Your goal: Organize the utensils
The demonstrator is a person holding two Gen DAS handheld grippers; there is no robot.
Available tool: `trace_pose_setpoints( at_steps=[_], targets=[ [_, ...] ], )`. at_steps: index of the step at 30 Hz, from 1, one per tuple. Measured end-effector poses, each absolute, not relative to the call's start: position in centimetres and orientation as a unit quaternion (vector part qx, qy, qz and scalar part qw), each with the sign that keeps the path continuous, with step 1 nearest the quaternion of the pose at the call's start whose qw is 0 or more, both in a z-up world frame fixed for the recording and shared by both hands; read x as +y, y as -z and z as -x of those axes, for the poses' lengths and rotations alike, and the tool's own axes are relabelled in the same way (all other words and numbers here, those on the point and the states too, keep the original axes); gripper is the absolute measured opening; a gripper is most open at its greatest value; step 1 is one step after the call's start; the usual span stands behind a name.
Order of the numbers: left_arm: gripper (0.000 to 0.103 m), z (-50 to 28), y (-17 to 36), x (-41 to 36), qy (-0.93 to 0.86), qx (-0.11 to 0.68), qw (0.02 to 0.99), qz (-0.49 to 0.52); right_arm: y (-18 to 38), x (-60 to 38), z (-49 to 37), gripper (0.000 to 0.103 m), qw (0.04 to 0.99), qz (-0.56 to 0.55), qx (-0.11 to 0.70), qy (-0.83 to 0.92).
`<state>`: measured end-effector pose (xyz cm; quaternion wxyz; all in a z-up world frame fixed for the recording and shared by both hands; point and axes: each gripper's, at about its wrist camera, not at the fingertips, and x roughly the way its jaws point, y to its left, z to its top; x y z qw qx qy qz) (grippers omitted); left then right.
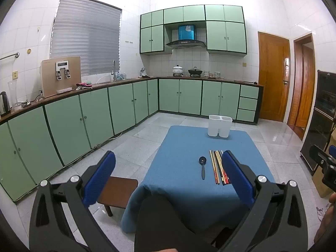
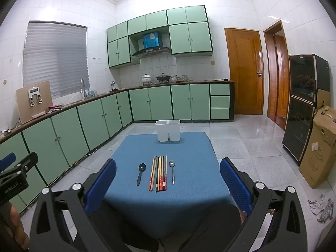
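Observation:
A blue-clothed table (image 2: 189, 193) carries a black spoon (image 2: 140, 173), a row of several chopsticks (image 2: 159, 173) and a metal spoon (image 2: 172, 171), laid side by side. A white two-compartment holder (image 2: 168, 130) stands empty at the table's far edge. My right gripper (image 2: 168, 180) is open and empty, held back from the near edge. My left gripper (image 1: 168, 174) is open and empty, left of the table's near corner. In the left wrist view I see the black spoon (image 1: 202, 167), the chopsticks (image 1: 218, 168) and the holder (image 1: 219, 126); the metal spoon is hidden behind my right finger (image 1: 237, 176).
A small brown stool (image 1: 117, 193) stands at the table's left. Green cabinets (image 2: 73, 130) run along the left and far walls. A dark cabinet (image 2: 302, 107) and a cardboard box (image 2: 319, 147) stand at the right. A dark-clothed knee (image 2: 214, 226) is below the table's near edge.

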<state>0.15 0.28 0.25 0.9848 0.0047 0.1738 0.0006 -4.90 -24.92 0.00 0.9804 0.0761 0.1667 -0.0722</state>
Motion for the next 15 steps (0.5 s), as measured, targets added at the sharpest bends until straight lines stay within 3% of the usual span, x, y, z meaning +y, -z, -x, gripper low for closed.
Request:
trace_pose_setpoints(
  at_steps=[15],
  targets=[
    [0.098, -0.39, -0.26, 0.21, -0.002, 0.169, 0.986, -0.007, 0.09, -24.76, 5.13, 0.097, 0.981, -0.076, 0.165, 0.071]
  ],
)
